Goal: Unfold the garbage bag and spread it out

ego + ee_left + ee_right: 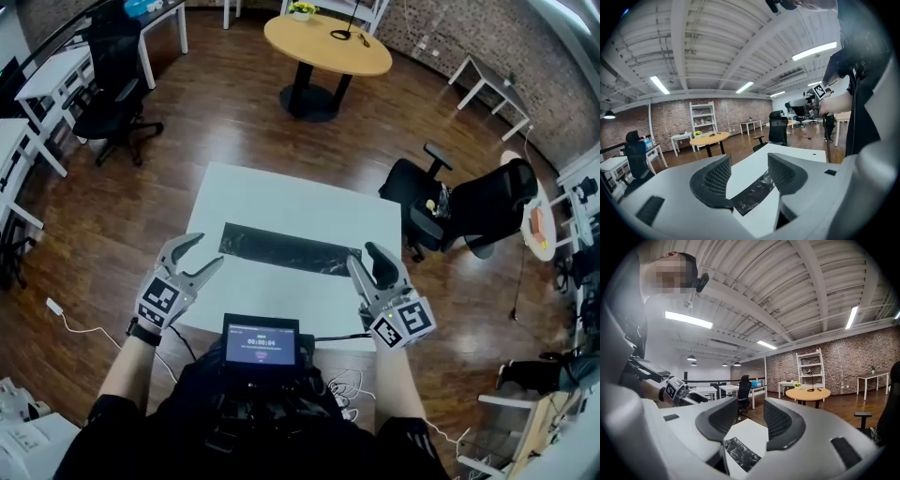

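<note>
Left gripper [208,251] and right gripper [361,255] gape beside folded garbage bag [281,248] on table [300,199]

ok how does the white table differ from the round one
The white table is rectangular and holds a folded black garbage bag. The round table is tan, on a dark pedestal, and carries a small plant. The white table is close in front, the round table farther back. Both stand on the wood floor.
</note>
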`<state>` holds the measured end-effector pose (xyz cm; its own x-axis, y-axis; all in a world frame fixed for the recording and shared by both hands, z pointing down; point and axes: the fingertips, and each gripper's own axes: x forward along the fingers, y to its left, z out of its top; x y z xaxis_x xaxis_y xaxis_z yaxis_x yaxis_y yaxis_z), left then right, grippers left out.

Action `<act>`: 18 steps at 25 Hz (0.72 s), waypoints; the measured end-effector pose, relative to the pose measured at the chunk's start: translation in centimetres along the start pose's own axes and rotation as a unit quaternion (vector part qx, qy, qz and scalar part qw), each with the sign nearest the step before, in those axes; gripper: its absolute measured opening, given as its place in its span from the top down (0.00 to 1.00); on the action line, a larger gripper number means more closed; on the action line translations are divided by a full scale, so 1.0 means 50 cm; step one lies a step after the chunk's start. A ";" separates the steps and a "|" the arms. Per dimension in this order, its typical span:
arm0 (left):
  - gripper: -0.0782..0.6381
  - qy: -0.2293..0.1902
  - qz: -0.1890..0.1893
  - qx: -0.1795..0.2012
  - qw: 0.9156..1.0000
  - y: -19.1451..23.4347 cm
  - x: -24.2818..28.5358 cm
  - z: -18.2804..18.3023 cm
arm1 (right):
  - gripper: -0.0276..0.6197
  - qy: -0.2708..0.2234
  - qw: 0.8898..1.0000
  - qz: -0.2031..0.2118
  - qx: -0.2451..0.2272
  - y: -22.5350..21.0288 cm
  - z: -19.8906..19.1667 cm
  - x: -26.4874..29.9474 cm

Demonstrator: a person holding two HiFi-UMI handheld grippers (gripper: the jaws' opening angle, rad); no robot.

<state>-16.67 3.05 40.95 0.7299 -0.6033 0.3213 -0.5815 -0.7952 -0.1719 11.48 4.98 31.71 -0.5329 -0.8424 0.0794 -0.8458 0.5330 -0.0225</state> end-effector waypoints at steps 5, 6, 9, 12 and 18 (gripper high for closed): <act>0.55 0.009 -0.021 -0.011 1.000 0.074 0.050 -0.047 | 0.68 0.025 1.000 0.011 -0.013 0.006 -0.024 0.128; 0.55 0.011 -0.026 -0.012 1.000 0.085 0.059 -0.057 | 0.68 0.031 0.999 0.014 -0.017 0.009 -0.030 0.151; 0.55 0.020 -0.040 -0.014 0.999 0.110 0.086 -0.082 | 0.68 0.045 0.998 0.025 -0.024 0.018 -0.050 0.215; 0.55 0.029 -0.050 -0.023 0.998 0.122 0.106 -0.109 | 0.68 0.062 0.997 0.046 -0.027 0.037 -0.075 0.272; 0.56 0.062 -0.059 -0.046 0.995 0.129 0.152 -0.180 | 0.68 0.108 0.989 0.093 -0.034 0.068 -0.144 0.379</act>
<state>-18.12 -6.11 50.64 0.7486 -0.4899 0.4469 -0.5295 -0.8473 -0.0417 -1.30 -8.60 40.33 -0.6560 -0.6965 0.2909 -0.7258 0.6878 0.0100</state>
